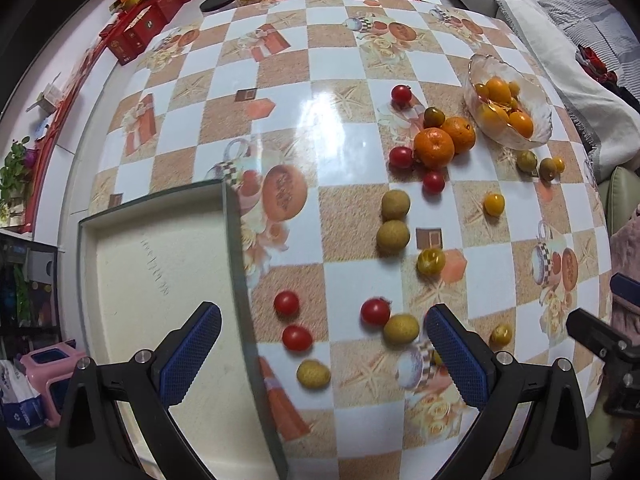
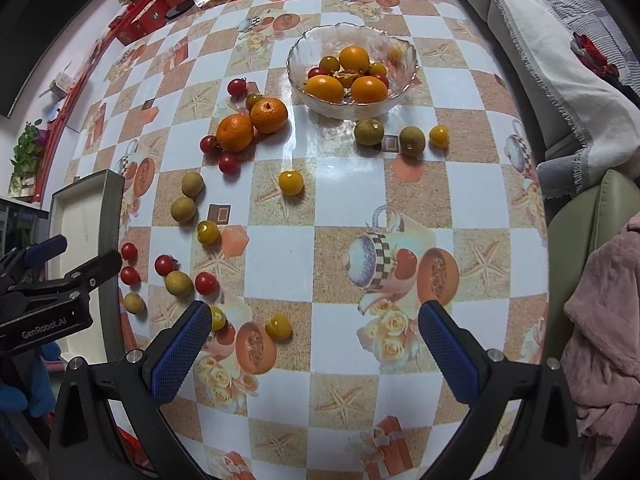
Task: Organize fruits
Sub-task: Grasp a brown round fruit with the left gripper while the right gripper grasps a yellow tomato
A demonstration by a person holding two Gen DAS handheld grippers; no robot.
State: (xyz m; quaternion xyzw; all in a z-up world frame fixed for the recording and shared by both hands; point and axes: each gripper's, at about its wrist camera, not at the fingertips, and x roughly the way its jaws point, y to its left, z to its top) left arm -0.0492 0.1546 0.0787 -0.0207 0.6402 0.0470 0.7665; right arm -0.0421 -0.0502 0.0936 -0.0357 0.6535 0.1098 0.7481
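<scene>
Blue-padded and spread wide, the left gripper (image 1: 320, 356) is hovering empty over the table edge, its jaws straddling the right wall of the shallow tray (image 1: 234, 240). The right gripper (image 2: 314, 350) is likewise hanging released, grasping nothing, above a bare stretch of the checked tablecloth (image 2: 280, 252).

Taking the tray as landmark: nearest, just right of its wall, three cherry tomatoes (image 1: 286, 303) and two longans (image 1: 313, 374) are lying loose. Further right and beyond, two more longans (image 1: 393, 235) are sitting touching, with a yellow tomato (image 1: 431, 261) near them. Further still, two mandarins (image 1: 434, 147) are resting against each other, ringed by small tomatoes. Farthest from the tray, the glass bowl (image 2: 304, 50) is already holding orange and yellow fruit.

Risks, as judged:
- Every piece is round and the cloth is glossy; a finger nudging one fruit while closing on its neighbour is likely to send it rolling, possibly off the near edge.
- Cherry tomatoes are thin-skinned; an over-firm squeeze could split them.
- The left finger descending beside the tray wall could strike or shift the tray.
- Clustered fruit around the mandarins is leaving little room for clean finger entry.
- The bowl is fragile; a dropped mandarin could knock it.

Writing: "GenRobot.AI" is showing on the left gripper's body in the right wrist view. Faint marks inside the tray floor are illegible.
</scene>
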